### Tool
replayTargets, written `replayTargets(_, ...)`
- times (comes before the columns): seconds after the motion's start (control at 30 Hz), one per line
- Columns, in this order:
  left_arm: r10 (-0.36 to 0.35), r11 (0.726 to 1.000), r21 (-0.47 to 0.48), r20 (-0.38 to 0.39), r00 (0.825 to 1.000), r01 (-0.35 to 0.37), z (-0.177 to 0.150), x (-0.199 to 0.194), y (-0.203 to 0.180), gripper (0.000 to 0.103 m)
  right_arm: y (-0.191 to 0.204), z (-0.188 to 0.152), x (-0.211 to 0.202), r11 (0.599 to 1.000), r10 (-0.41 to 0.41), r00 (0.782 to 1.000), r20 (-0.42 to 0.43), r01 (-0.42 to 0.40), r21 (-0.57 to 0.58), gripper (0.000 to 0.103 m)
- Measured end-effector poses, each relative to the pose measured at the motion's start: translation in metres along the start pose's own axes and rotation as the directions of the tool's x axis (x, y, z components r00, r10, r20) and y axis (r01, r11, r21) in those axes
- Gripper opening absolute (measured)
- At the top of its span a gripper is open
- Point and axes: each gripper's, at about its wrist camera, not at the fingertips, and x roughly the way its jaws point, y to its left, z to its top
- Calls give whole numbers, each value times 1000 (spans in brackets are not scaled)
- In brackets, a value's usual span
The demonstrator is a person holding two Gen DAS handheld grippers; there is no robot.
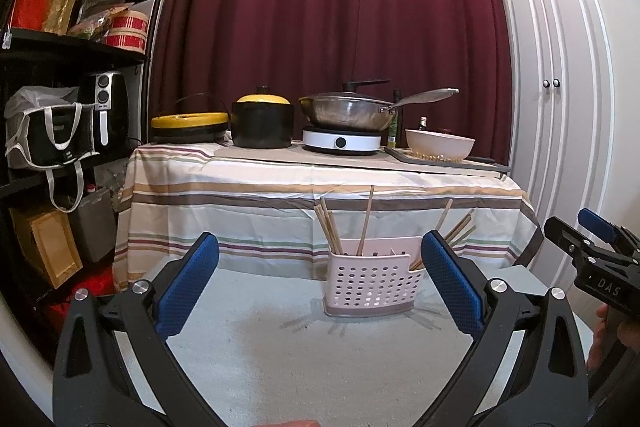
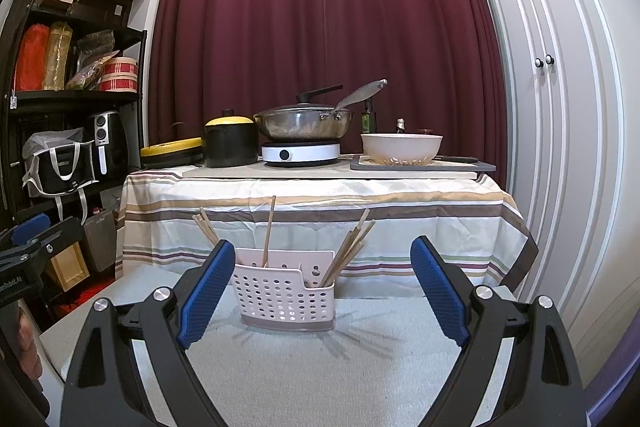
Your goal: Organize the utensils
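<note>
A pale pink perforated utensil holder stands upright on the light grey table. Several wooden chopsticks stick out of its compartments, leaning left and right. My left gripper is open and empty, its blue pads spread wide, a short way in front of the holder. In the right wrist view the same holder with chopsticks stands ahead of my right gripper, which is open and empty. The right gripper also shows at the right edge of the left wrist view.
Behind stands a striped-cloth table with a yellow-lidded black pot, a wok on a white induction plate, and a white bowl on a grey tray. Black shelving is at left, white cupboard doors at right.
</note>
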Motion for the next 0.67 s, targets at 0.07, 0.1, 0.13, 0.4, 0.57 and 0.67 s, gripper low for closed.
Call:
replayTargets(0.07, -6, 1000, 12, 2, 1000, 6, 0, 0, -2, 99, 1, 0, 2, 1000, -1, 1000, -3, 1, -3, 87)
replayTargets(0.1, -5, 1000, 14, 1, 1000, 5, -1, 0, -2, 99, 1, -1, 2, 1000, -1, 1000, -5, 1, -3, 87)
replayTargets(0.13, -5, 1000, 17, 0, 1000, 5, -1, 1, -3, 99, 1, 0, 3, 1000, -1, 1000, -7, 1, -3, 87)
replayTargets(0.4, -24, 1000, 7, 0, 1000, 24, -3, 6, -4, 99, 2, -3, 8, 1000, -5, 1000, -20, 4, -7, 87)
replayTargets(0.57, -22, 1000, 4, -21, 1000, 22, -8, 20, -2, 99, -1, -8, 17, 1000, -11, 999, -37, 11, -1, 87)
replayTargets(0.67, -6, 1000, -15, -72, 997, 4, -18, 40, 6, 99, -6, -14, 28, 1000, -20, 998, -64, 21, 5, 87)
